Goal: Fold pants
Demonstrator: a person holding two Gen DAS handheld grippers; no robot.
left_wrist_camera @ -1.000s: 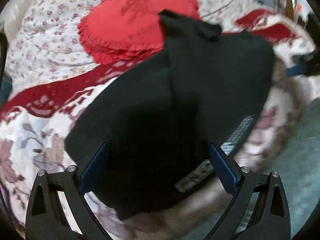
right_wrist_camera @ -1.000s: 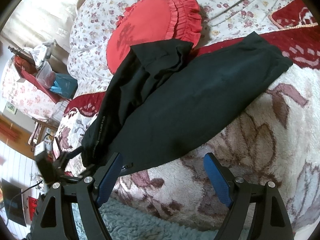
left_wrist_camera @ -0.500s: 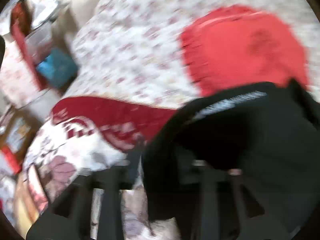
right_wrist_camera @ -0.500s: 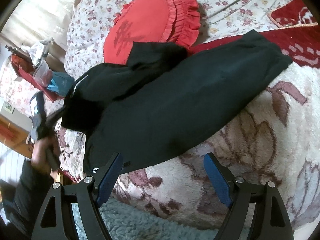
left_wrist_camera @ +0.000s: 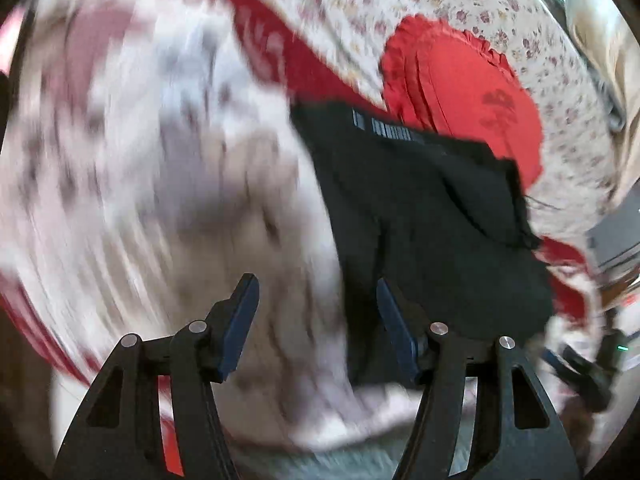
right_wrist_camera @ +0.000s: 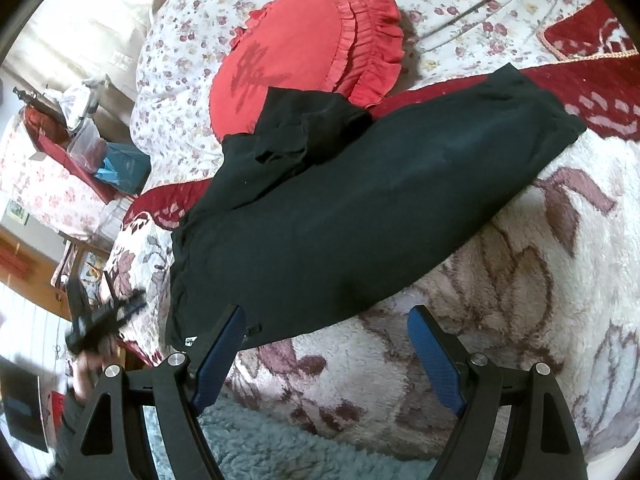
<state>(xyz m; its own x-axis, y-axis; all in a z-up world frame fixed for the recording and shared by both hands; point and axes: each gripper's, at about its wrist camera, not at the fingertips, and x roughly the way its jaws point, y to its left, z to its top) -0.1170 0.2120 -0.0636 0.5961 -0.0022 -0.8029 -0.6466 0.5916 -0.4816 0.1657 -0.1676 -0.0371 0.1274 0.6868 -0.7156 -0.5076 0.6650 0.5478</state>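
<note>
Swinging away from cloth, left gripper (left_wrist_camera: 316, 320) now spread and empty — half second ago it carried waistband end over. Black pants (right_wrist_camera: 360, 216) lie on floral blanket (right_wrist_camera: 540, 300), top end partly on red cushion (right_wrist_camera: 304, 52), leg fold done. Right gripper (right_wrist_camera: 324, 356) spread, hovers at near edge — crosswise fold probably next.

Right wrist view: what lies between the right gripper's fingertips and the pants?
Only bare floral blanket separates the open right gripper from the black pants, as the right wrist view shows.

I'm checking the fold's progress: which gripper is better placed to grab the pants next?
Right, probably. The right gripper is open and steady at the black pants near edge; the left gripper, also open, is mid-swing and blurred.
</note>
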